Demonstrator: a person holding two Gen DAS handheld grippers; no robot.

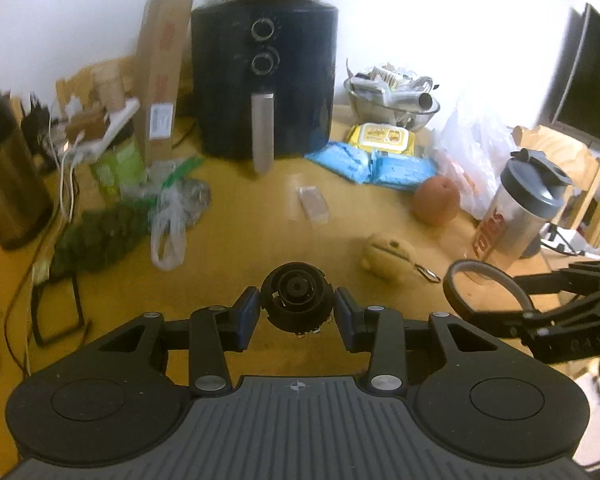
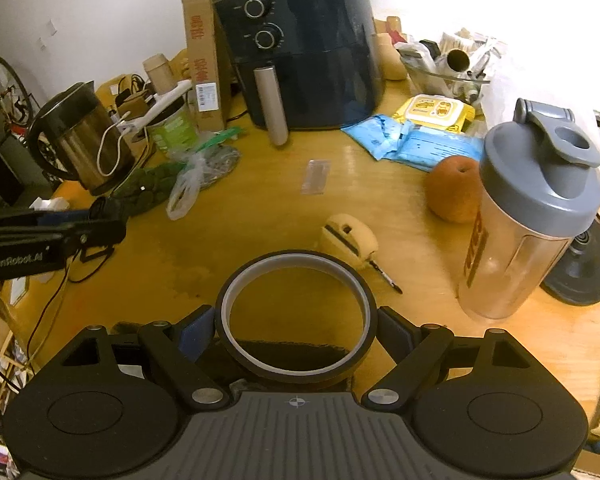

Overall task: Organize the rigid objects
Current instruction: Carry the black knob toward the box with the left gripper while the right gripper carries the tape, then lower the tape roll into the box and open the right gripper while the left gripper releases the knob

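Note:
My left gripper [image 1: 297, 309] is shut on a round black plastic part [image 1: 297, 292] with concentric rings, held above the yellow table [image 1: 240, 240]. My right gripper [image 2: 296, 330] is shut on a dark tape ring [image 2: 296, 280] with a pale inner rim, its pads pressing both sides. In the left wrist view the tape ring [image 1: 486, 284] and the right gripper [image 1: 540, 312] show at the right edge. In the right wrist view the left gripper [image 2: 100, 216] reaches in from the left edge.
A black air fryer [image 2: 300, 52] stands at the back, a steel kettle [image 2: 80, 136] at left, a shaker bottle [image 2: 528, 216] and an orange [image 2: 452, 188] at right. A small yellow toy [image 2: 350, 236], blue packets [image 2: 412, 140], plastic bags [image 2: 188, 184] and cables lie around.

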